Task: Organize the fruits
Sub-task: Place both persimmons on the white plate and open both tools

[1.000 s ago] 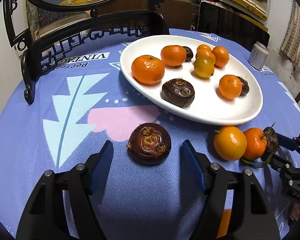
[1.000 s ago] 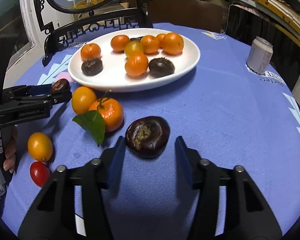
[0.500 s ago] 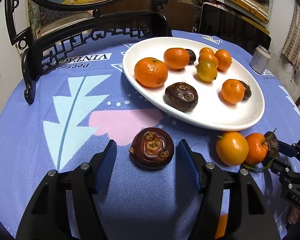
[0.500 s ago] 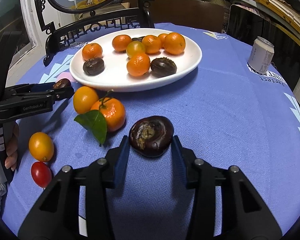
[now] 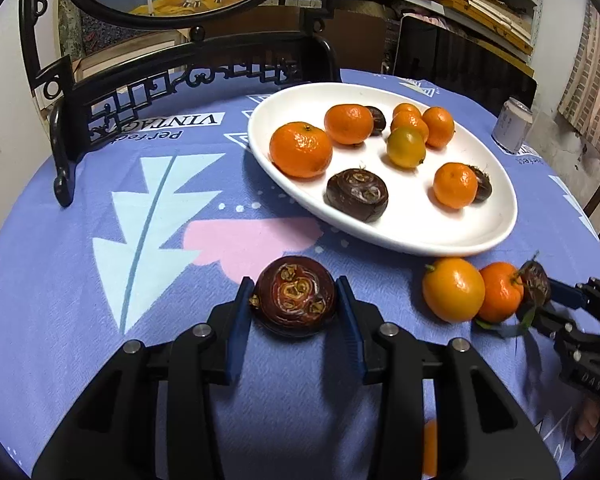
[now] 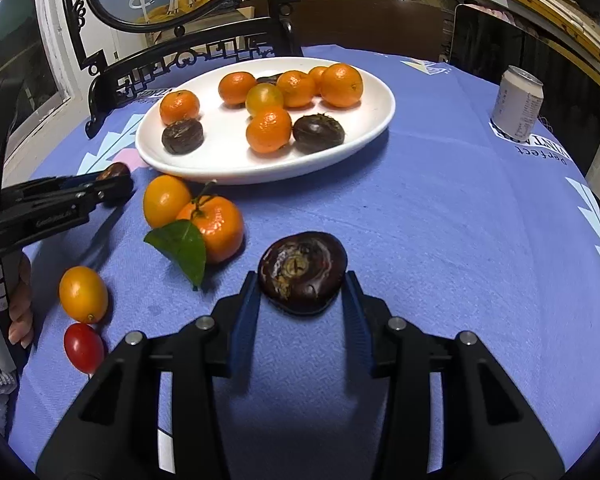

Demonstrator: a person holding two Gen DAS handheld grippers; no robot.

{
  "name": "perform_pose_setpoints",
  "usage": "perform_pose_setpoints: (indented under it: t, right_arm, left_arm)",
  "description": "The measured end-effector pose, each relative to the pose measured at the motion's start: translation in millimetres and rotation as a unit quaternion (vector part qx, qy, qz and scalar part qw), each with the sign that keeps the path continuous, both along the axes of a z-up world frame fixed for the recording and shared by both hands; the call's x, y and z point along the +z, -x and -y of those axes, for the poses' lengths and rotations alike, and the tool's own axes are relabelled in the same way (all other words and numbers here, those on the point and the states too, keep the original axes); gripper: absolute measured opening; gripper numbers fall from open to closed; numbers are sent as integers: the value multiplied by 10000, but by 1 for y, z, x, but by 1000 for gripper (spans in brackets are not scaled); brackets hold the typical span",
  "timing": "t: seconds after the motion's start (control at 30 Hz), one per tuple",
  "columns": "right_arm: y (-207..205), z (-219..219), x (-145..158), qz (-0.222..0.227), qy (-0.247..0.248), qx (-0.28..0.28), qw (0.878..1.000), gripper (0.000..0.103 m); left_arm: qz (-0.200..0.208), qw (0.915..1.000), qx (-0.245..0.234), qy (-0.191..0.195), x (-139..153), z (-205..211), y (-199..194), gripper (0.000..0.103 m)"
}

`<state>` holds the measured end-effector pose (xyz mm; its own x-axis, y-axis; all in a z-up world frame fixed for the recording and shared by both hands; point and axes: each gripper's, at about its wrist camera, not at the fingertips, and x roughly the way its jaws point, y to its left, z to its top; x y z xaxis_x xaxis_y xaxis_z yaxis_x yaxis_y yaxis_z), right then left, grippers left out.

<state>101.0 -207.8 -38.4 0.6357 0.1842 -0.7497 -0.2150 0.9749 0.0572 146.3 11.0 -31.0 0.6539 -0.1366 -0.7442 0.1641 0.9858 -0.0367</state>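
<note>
on the blue-clothed desk (image 5: 80, 320), the left gripper (image 5: 296, 300) was closing its jaws, pads touching a dark water chestnut (image 5: 296, 300). further right, the right gripper (image 6: 302, 290) held another dark chestnut (image 6: 302, 272) in narrow jaws. both fruits lay short of the white plate (image 6: 376, 120) of oranges (image 6: 268, 128).

Left gripper (image 5: 296, 300) jaws closing onto dark chestnut (image 5: 295, 301) (gap before); right gripper (image 6: 302, 290) narrowed slightly.
</note>
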Motion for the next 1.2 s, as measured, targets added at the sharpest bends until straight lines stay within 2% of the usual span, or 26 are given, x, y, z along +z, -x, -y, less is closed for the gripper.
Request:
perform_pose_setpoints:
  t: [0.2,0.37,0.47,0.6,0.73,0.93,0.97,1.03,1.07,1.13,1.2]
  right_arm:
    - [10,24,15,93,-309,-269,9991,44]
    - [29,40,53,704,-605,-417,9948,44]
    - [26,42,76,854,-790,-362,9925,44]
    - [-6,37,100,930,-871,-358,9912,44]
    - [-50,33,101,874,-1028,-411,9900,44]
    - [-100,23,72,561,-942,-403,9931,44]
    - [-106,22,66,497,-932,-393,9936,45]
    - [-113,23,58,457,-980,-395,9934,58]
    - [-114,26,56,473,-1049,-455,9923,78]
    - [-111,33,57,519,-1276,-502,9892,80]
    - [-107,39,62,511,-1435,-525,9869,80]
  left_arm:
    - [305,9994,10,-171,14,5,24,41]
    - [723,9974,8,-24,46,9,39,42]
    - [780,9968,-72,165,66,13,29,42]
    - [877,9958,-122,220,88,29,5,42]
    - [768,9965,-158,287,84,46,-31,42]
    - [387,9987,-246,204,52,59,-72,42]
    - [344,9989,-250,187,48,60,-75,42]
    - [226,9992,-264,206,40,59,-82,45]
    - [200,9992,-266,238,39,57,-83,55]
    - [255,9985,-286,389,43,52,-82,65]
    - [360,9978,-286,471,49,49,-76,65]
